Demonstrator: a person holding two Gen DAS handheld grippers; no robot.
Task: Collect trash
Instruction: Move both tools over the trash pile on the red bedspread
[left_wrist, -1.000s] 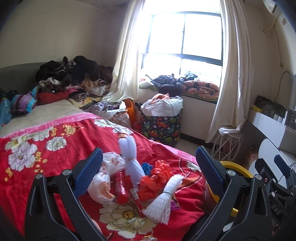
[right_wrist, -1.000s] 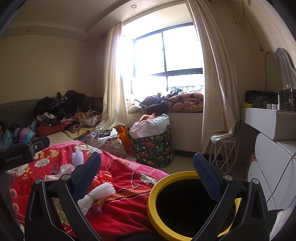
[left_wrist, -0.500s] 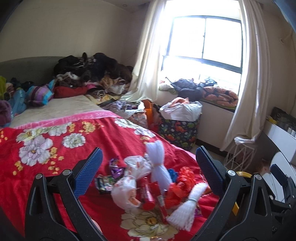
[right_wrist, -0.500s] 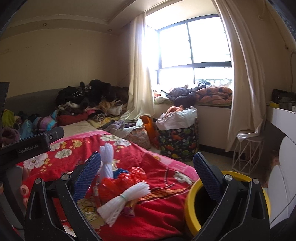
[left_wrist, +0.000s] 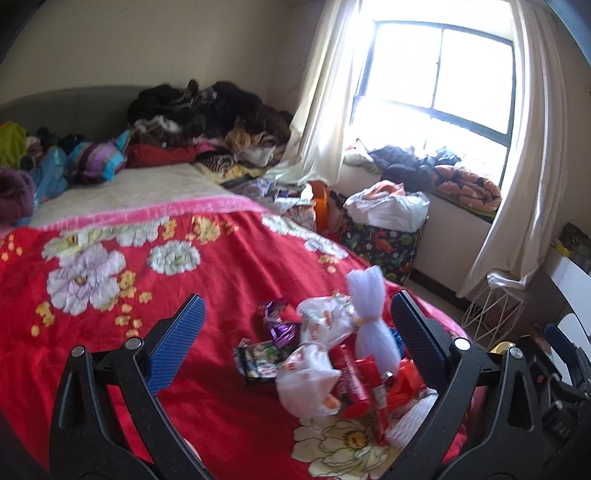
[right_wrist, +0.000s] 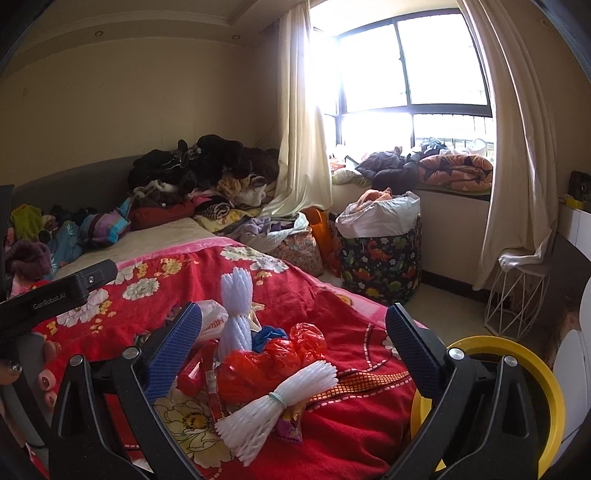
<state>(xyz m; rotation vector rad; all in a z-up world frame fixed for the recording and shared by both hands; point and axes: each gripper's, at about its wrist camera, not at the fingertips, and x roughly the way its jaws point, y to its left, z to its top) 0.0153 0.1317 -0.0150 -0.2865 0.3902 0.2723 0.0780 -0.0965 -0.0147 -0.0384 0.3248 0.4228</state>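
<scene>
- The left gripper (left_wrist: 293, 341) hangs over the red floral blanket (left_wrist: 110, 280) on the bed, jaws spread wide and holding nothing; the trash pile lies between and just past its blue pads.
- The right gripper (right_wrist: 291, 343) is likewise released and empty, its jaws framing the same pile from the bed's foot end.
- Nearest in the right wrist view lies a white foam net bundle (right_wrist: 273, 406) tied with a green band, resting on the blanket with a small purple wrapper (right_wrist: 291, 424) tucked under it.
- Just behind it sits a crumpled red plastic bag (right_wrist: 269, 362), touching a blue scrap (right_wrist: 271, 334) and red tube-like wrappers (right_wrist: 207, 369).
- A second foam net bundle (right_wrist: 236, 310) stands upright in the pile; the left wrist view shows it (left_wrist: 369, 314) beside a white plastic bag with orange print (left_wrist: 317, 354).
- In the left wrist view, a dark snack packet (left_wrist: 258, 360) and a purple wrapper (left_wrist: 279, 321) lie on the pile's left edge, with red wrappers (left_wrist: 351, 384) on the near right.
- A yellow-rimmed bin (right_wrist: 509, 380) stands off the bed's corner, partly behind the right gripper's right finger.
- Farther off, a dinosaur-print hamper (right_wrist: 380, 258) with a white bag in it stands on the floor below the window (right_wrist: 406, 92).
- A white wire stool (right_wrist: 517, 295) stands by the curtain.
- Piled clothes (right_wrist: 207, 173) cover the head of the bed.
</scene>
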